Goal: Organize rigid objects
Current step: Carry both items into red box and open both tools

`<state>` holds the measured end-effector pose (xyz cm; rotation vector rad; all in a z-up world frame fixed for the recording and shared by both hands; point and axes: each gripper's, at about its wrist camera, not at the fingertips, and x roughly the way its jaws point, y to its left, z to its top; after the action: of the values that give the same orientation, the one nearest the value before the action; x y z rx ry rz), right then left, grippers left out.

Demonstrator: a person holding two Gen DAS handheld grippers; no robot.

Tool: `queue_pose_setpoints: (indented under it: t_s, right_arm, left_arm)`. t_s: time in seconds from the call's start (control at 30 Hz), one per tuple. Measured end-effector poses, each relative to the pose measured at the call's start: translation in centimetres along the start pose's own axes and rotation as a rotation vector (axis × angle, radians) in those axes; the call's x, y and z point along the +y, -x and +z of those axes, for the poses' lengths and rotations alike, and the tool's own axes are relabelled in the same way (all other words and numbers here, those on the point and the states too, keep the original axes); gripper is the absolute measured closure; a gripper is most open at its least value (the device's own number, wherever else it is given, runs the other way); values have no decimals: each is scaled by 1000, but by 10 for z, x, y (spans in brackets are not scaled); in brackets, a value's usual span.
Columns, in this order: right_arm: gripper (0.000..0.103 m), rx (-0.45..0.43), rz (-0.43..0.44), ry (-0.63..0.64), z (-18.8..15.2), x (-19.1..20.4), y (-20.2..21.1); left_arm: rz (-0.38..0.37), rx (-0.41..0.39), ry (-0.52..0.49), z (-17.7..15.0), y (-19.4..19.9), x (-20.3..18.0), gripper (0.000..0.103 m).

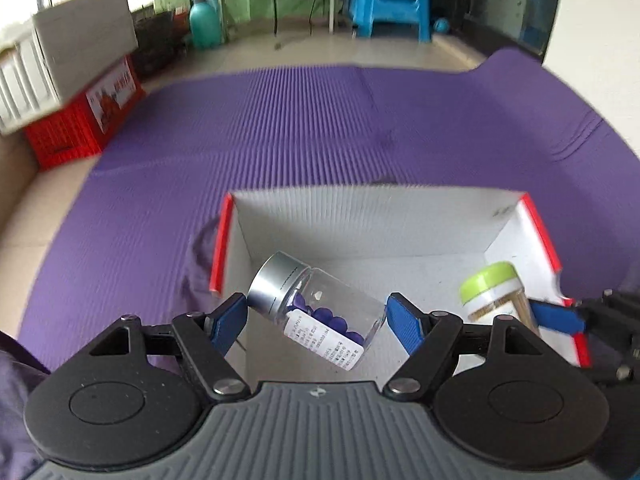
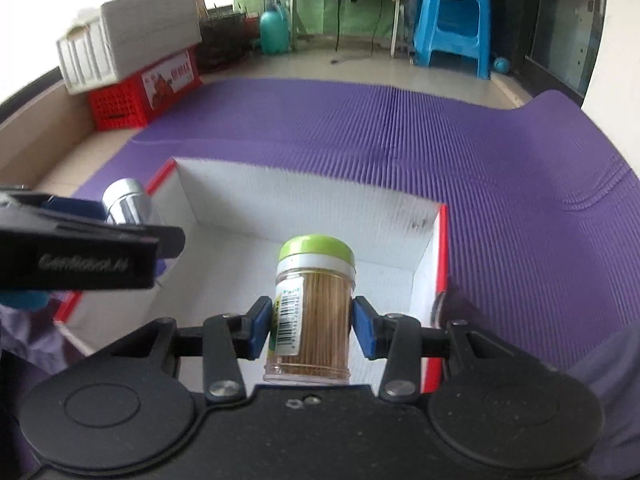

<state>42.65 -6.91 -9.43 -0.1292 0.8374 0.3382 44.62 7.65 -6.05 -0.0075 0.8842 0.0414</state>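
Note:
A white cardboard box with red edges (image 1: 360,216) (image 2: 304,200) lies open on the purple mat. My left gripper (image 1: 316,316) is shut on a clear jar with a silver lid and purple pieces inside (image 1: 316,308), held slantwise over the box's left part; its lid shows in the right wrist view (image 2: 126,200). My right gripper (image 2: 312,326) is shut on a toothpick jar with a green lid (image 2: 314,304), held upright over the box's right part; it also shows in the left wrist view (image 1: 494,296).
The purple ribbed mat (image 1: 280,120) (image 2: 480,160) covers the floor around the box. A red crate (image 2: 140,92) under a white carton stands far left. A blue stool (image 2: 452,24), a teal bottle (image 2: 274,28) and a small table stand at the back.

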Motion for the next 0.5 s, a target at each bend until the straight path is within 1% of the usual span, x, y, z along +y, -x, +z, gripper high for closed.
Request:
queue_pose_setpoints:
  t_s: [0.13, 0.23, 0.37, 0.43, 0.5]
  right_arm:
    - [60, 45, -18, 35, -4, 7, -29]
    - [60, 82, -10, 45, -6, 9, -43]
    - [60, 154, -11, 57, -8, 9, -60]
    - [60, 181, -17, 47, -10, 9, -66]
    - [60, 215, -17, 37, -12, 7, -71]
  left_arm:
    - [0, 71, -25, 0, -36, -7, 26]
    - [1, 124, -35, -3, -57, -10, 26]
    - [-5, 168, -52, -6, -74, -14, 26]
    - [-5, 179, -84, -5, -81, -18, 26]
    - [-14, 213, -110, -6, -87, -21, 26]
